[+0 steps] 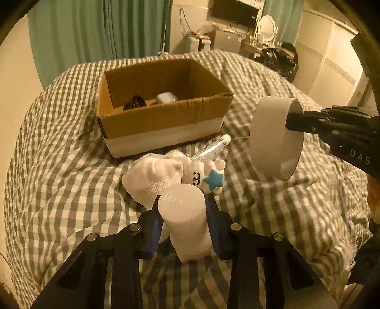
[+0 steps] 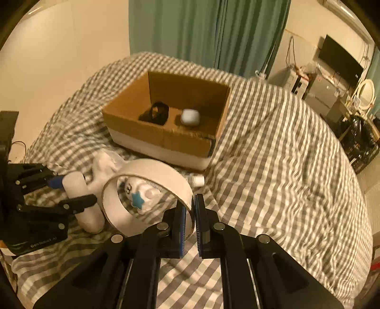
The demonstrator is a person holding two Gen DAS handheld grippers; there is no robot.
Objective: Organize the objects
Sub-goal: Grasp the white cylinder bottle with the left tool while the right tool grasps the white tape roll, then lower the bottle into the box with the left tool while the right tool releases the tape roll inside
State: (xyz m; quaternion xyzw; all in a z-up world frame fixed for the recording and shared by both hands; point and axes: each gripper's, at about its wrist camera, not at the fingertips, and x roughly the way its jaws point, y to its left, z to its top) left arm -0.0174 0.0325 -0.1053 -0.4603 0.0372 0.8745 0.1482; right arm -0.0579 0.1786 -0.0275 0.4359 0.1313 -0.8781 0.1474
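My left gripper point(image 1: 182, 209) is shut on a white cylinder bottle point(image 1: 185, 221), held above the checked bed; it also shows in the right wrist view point(image 2: 78, 190). My right gripper point(image 2: 191, 211) is shut on the rim of a wide white tape roll point(image 2: 152, 176), seen from the left wrist point(image 1: 275, 137) lifted to the right of the box. The open cardboard box point(image 1: 166, 118) holds a black item point(image 2: 156, 113) and a white case point(image 2: 190, 116). On the bed lie a white sock point(image 1: 152, 176), a plush toy with a blue star point(image 1: 204, 178) and a clear tube point(image 1: 213, 147).
The bed with grey checked cover point(image 2: 273, 154) fills both views. Green curtains point(image 1: 95, 31) hang behind. A dresser with a mirror point(image 1: 266, 26) and a TV point(image 1: 234, 10) stand at the far wall. A black bag point(image 1: 282, 59) sits beside the bed.
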